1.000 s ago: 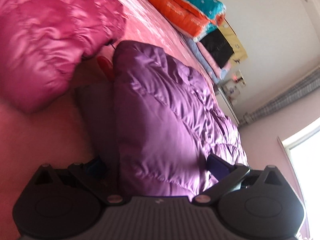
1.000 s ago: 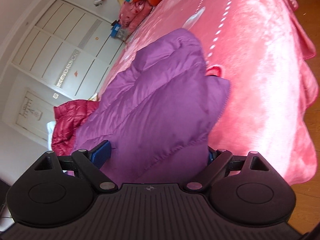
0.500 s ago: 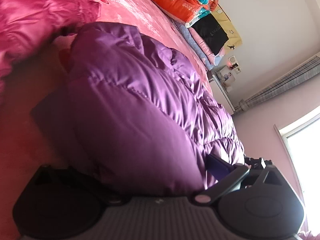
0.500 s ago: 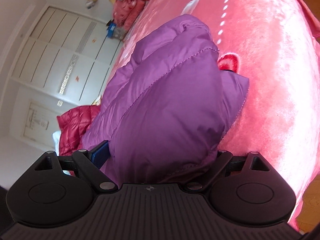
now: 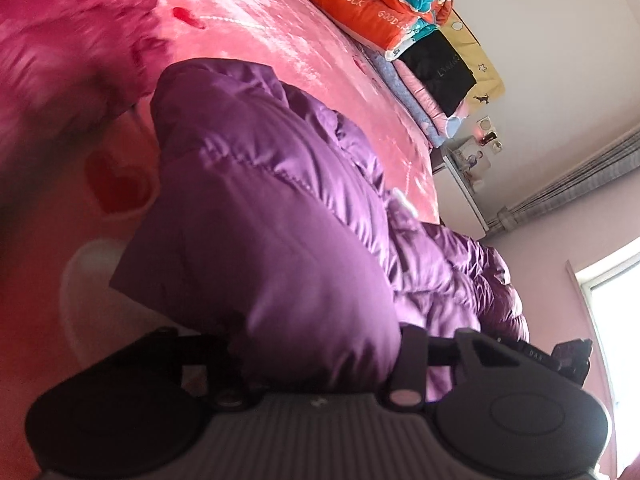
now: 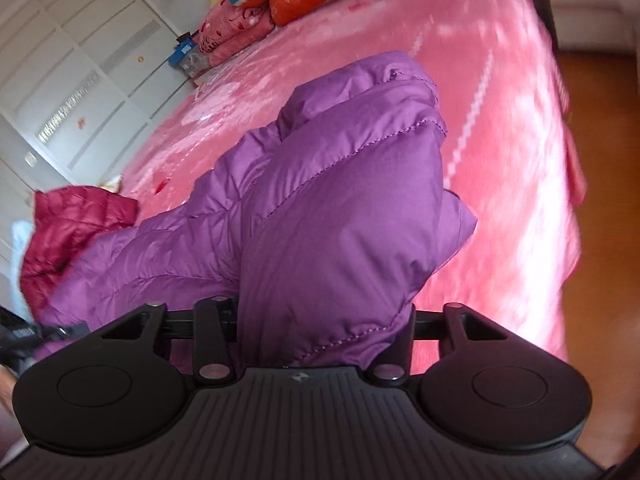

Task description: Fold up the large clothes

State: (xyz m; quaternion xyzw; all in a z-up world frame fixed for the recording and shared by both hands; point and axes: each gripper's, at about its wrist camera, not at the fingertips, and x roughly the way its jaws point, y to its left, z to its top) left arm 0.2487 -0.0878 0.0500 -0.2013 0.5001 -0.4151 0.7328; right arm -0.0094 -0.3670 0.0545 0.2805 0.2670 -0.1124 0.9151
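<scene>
A puffy purple down jacket (image 5: 260,200) lies on the pink bed cover (image 5: 280,40). In the left wrist view one end of it bulges up between my left gripper's (image 5: 316,344) jaws, which are closing and pinch the fabric. The right wrist view shows the jacket's (image 6: 340,200) other end, a quilted flap, bunched between the closing jaws of my right gripper (image 6: 320,320). Both held ends are lifted off the bed, and the fabric hides the pads of both grippers.
A crimson down jacket (image 6: 68,232) lies beyond the purple one, blurred as jacket (image 5: 60,40) at the upper left. Folded quilts (image 5: 380,0) are stacked at the bed's head. A white wardrobe (image 6: 80,60), a wooden floor (image 6: 600,200) and a window (image 5: 612,320) surround the bed.
Both grippers' jaws have narrowed from wide open onto the purple jacket. Both ends of the jacket have risen off the bed, and the cameras have tilted up.
</scene>
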